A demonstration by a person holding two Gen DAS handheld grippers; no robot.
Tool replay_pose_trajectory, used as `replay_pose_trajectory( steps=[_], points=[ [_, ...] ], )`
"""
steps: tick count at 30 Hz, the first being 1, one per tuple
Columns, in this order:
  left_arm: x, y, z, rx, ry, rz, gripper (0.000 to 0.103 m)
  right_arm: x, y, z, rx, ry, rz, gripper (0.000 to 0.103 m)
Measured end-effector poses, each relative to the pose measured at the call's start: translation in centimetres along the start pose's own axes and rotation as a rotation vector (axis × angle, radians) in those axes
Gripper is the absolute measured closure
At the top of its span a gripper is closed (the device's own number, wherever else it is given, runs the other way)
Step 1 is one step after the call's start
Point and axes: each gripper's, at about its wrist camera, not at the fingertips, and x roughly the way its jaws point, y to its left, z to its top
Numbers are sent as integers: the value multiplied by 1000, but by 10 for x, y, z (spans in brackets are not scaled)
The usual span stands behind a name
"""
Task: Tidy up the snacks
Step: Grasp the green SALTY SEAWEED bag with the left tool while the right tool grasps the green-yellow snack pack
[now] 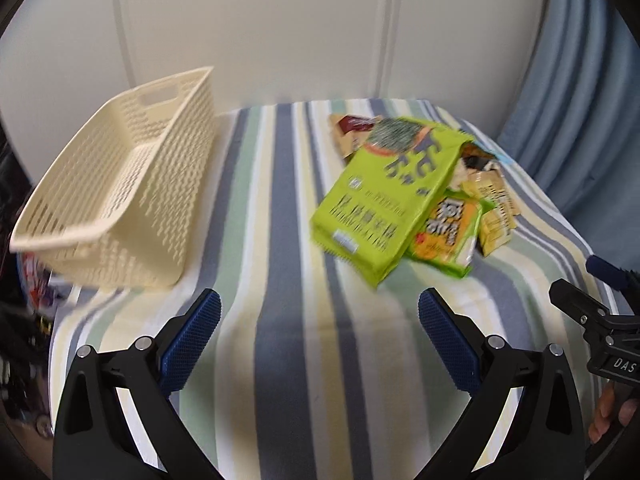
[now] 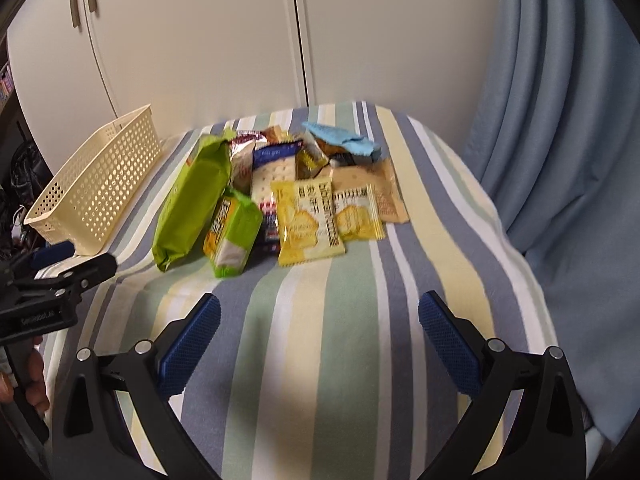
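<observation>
Nothing has been put away yet, as far as I can see. The cream plastic basket with little holes (image 1: 116, 184) sits on the striped cloth table top (image 1: 280, 320) at about ten o'clock in the left wrist view. The part of its inside that shows looks empty.

All the snacks lie in one messy pile, well apart from the basket, at about one o'clock in the left view. The big lime green snack bag (image 2: 192, 196) lies on the side of the pile nearest the basket. A small green and orange snack pack (image 2: 231, 236) leans against it. Two yellow cracker packets (image 2: 310, 220) lie at the front of the pile. Behind them is a blue and white cracker pack (image 2: 274, 172), and a light blue wrapper (image 2: 340, 142) sits at the far back, near twelve o'clock. So I think every snack still needs to go into the basket.

The left gripper (image 1: 320, 332) hangs above the cloth, in front of the gap between the basket and the pile. Its blue pads are spread wide and hold nothing. The right gripper (image 2: 320, 332) hangs near the front of the cloth, with the pile straight ahead at twelve o'clock. Its blue pads are spread wide too, with nothing in them.
</observation>
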Motion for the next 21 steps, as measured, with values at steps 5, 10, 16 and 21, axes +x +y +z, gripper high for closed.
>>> replay_pose_trajectory(
  steps=[5, 10, 16, 21],
  points=[
    [32, -18, 34, 151, 21, -120, 2, 1, -2, 12, 1, -17, 23, 5],
    [59, -21, 57, 208, 44, -261, 2, 12, -2, 10, -6, 0, 48, 5],
    [90, -13, 74, 246, 99, -292, 2, 23, -9, 12, 4, 15, 61, 5],
    [103, -10, 81, 241, 112, -322, 3, 27, -11, 15, 5, 24, 76, 5]
  ],
)
